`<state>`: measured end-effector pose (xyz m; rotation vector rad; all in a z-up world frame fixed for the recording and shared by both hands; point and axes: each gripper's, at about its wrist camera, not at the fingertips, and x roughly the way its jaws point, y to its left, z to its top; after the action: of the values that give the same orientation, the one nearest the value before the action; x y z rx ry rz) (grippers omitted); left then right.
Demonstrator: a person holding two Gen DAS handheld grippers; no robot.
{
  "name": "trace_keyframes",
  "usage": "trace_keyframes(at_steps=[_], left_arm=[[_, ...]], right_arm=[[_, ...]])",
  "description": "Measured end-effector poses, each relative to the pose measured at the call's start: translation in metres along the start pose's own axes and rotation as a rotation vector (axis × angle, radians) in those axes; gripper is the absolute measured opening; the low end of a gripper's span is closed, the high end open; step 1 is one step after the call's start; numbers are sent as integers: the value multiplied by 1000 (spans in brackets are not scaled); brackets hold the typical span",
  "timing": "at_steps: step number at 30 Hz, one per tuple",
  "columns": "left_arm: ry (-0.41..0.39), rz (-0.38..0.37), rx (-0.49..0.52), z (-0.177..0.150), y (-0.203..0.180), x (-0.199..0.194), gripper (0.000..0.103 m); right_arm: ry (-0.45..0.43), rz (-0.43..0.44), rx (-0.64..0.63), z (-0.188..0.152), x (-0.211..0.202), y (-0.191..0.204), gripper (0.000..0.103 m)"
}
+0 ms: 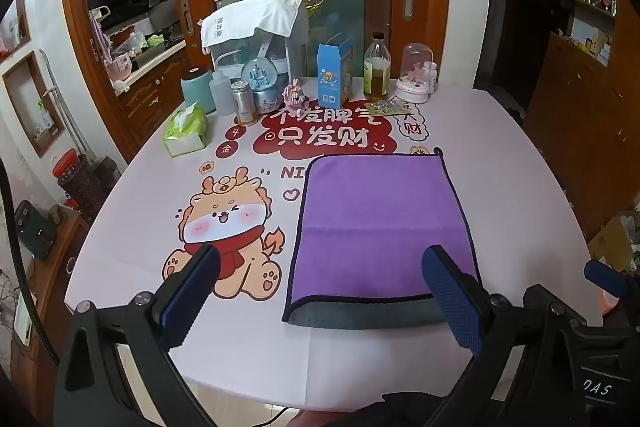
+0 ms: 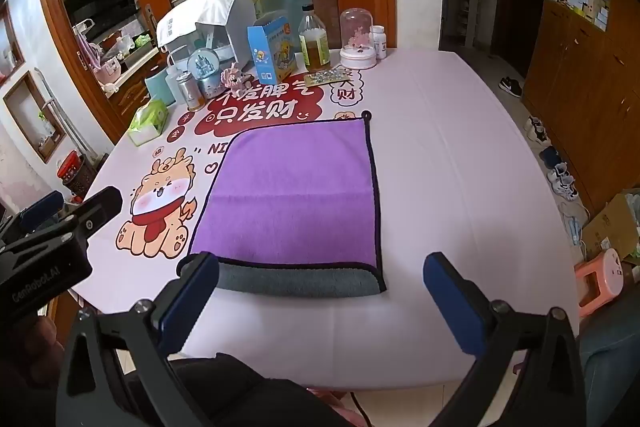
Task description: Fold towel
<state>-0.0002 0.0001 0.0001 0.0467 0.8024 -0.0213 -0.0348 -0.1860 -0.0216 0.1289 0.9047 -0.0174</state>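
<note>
One purple towel flat on table — two grippers, left gripper, right gripper, fingers wide, seemingly empty.

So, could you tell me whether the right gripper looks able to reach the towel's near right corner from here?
Probably yes: the right gripper is open, and nothing lies between it and the towel corner.

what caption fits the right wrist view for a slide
Open right hand-held gripper hovers at the near edge of a purple towel, once folded with its grey underside showing, on a cartoon-print tablecloth.
</note>
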Motion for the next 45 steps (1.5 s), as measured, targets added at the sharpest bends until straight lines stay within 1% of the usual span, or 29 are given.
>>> trace_keyframes(at_steps=[9, 14, 31, 39, 45], left_arm=[[13, 3, 2, 0, 0, 1, 100], [18, 3, 0, -8, 5, -4, 100], [26, 10, 5, -4, 0, 2, 100], [40, -5, 10, -4, 2, 0, 100], [68, -17, 18, -7, 6, 2, 100]], right_arm=[[5, 2, 1, -1, 0, 0, 102], [3, -1, 1, -1, 0, 0, 102], [5, -1, 1, -2, -1, -2, 102], [3, -1, 1, -3, -3, -3, 102], [-10, -2, -1, -8, -2, -1, 102]])
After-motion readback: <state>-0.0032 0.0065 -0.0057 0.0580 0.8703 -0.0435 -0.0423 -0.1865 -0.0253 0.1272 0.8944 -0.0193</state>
